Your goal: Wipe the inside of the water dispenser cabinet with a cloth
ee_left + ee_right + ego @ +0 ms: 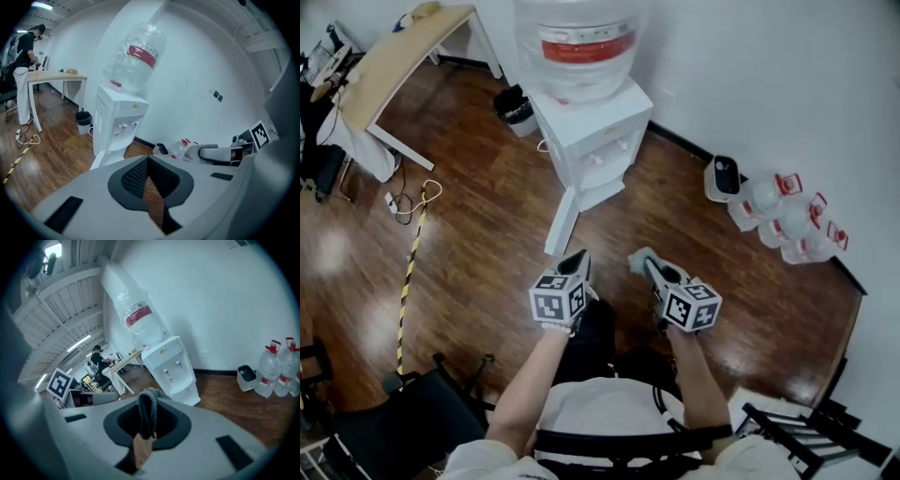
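Note:
The white water dispenser stands against the wall with a large bottle on top. Its lower cabinet door hangs open toward me; the cabinet's inside is hidden from above. My right gripper is shut on a grey cloth, held in the air well short of the dispenser. In the right gripper view the cloth is folded over between the pads, with the dispenser beyond. My left gripper hovers beside it, shut and holding nothing.
A black bin sits left of the dispenser, and spare water bottles and a small white bin to its right. A wooden table stands far left, where a person works. Striped tape crosses the floor. Black chairs flank me.

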